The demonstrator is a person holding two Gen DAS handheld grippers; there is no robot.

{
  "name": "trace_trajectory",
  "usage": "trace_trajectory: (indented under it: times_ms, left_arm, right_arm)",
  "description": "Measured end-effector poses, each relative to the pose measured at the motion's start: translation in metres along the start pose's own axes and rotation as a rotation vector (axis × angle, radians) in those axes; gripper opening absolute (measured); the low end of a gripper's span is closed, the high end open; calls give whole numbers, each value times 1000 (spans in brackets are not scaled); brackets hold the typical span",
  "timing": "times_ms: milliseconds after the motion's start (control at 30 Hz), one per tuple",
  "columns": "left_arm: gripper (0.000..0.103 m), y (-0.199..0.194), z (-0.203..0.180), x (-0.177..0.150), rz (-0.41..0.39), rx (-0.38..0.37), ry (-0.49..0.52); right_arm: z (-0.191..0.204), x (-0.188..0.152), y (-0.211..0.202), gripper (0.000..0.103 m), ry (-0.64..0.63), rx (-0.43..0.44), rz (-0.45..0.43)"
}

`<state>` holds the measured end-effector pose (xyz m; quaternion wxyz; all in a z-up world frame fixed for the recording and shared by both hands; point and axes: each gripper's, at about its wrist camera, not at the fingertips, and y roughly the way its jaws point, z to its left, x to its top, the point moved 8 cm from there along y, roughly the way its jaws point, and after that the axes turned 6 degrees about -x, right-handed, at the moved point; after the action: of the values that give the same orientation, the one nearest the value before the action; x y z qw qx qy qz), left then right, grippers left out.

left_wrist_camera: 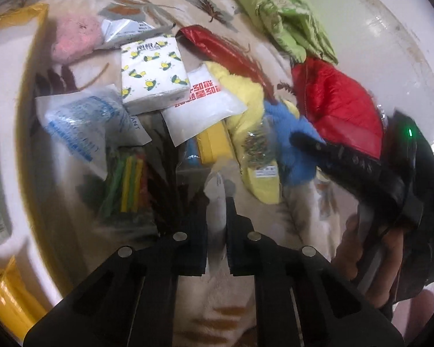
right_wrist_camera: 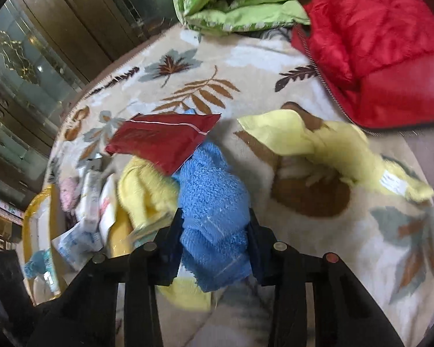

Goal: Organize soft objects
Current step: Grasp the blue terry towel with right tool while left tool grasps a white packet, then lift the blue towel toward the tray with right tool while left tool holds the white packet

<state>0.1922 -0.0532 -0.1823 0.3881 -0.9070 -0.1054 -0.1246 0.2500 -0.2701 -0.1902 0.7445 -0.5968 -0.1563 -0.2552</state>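
Gripping blue towel (right_wrist_camera: 214,214): right fingers (right_wrist_camera: 182,222); left fingers (left_wrist_camera: 198,217) clenched on clear bag (left_wrist_camera: 217,179).

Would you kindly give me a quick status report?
Right hand-held gripper shut on fluffy blue towel. Left hand-held gripper pinching clear plastic bag. Red pouch overlaps towel.

Fluffy, looped terry on the blue towel (right_wrist_camera: 214,217), pinched in matt black plastic tongs (right_wrist_camera: 215,225) with dull metal rivets; same soft nap on the yellow cloth (right_wrist_camera: 312,144). Glossy, slick quilted fabric on the red jacket (right_wrist_camera: 384,49) and the green jacket (right_wrist_camera: 240,3), over a fuzzy, matt leaf-print blanket (right_wrist_camera: 347,245). Crinkly, shiny plastic film on the tissue pack (left_wrist_camera: 153,72) and the white pouch (left_wrist_camera: 202,107).
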Motion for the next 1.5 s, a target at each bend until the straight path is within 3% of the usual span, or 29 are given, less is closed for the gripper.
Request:
trace_trajectory:
  times_ms: [100, 267, 533, 767, 900, 1167, 1500]
  left_arm:
    - [9, -10, -4, -7, 0, -22, 16]
    - [8, -35, -3, -12, -42, -119, -63]
    - [9, -107, -2, -18, -154, -130, -80]
    - [8, -163, 23, -30, -242, -121, -159]
    - [8, -183, 31, -34, -267, -75, -156]
    - [8, -204, 44, -40, -294, -56, -169]
    - [8, -224, 65, -31, -322, -31, -176]
  right_arm:
    - [-5, -14, -18, 38, 34, 7, -24]
    - [2, -29, -50, 37, 38, 9, -93]
    - [38, -38, -115, 37, -13, 62, -236]
    - [101, -57, -133, 37, -79, 253, -230]
    - [134, -69, -131, 38, -107, 321, -193]
    - [192, -84, -122, 38, -208, 362, -149]
    - [225, -86, -113, 38, -261, 358, -139]
